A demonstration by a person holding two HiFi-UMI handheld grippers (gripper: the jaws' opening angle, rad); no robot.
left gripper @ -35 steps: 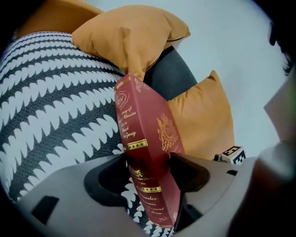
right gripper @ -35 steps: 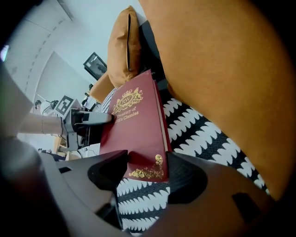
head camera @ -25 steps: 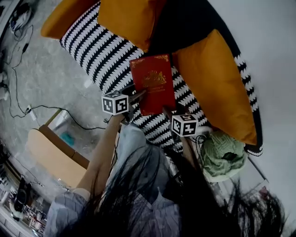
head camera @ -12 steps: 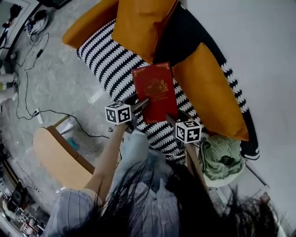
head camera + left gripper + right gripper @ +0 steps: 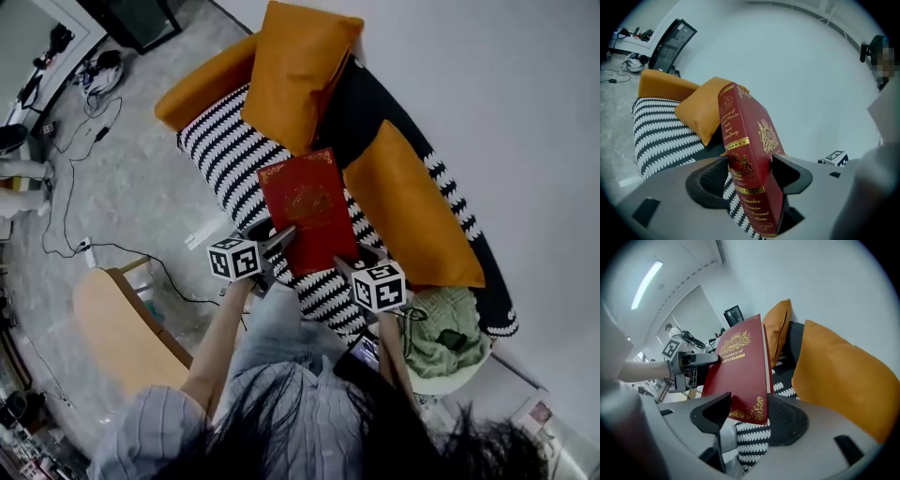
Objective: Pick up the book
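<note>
Red with gold tooling, the book (image 5: 309, 211) is held up between the two grippers over a black-and-white striped sofa (image 5: 225, 155). In the head view the left gripper (image 5: 281, 236) takes the book at about 8 o'clock on its cover, along the spine side, and the right gripper (image 5: 345, 267) takes it at about 5 o'clock, at the near corner. In the left gripper view the book (image 5: 750, 140) stands tilted with its spine toward the camera, and the left gripper (image 5: 750, 171) is clamped across its thickness, one jaw on each cover. In the right gripper view the lower corner of the book (image 5: 740, 362) sits between the jaws of the right gripper (image 5: 747, 411). These jaws stand wide and have just been closing, the back cover against the right pad and the left jaw tip on the front cover, so this gripper too grips the book. One orange cushion (image 5: 300, 75) lies at 12 o'clock from the book, and another (image 5: 403, 202) lies just beside it at 3 o'clock.
</note>
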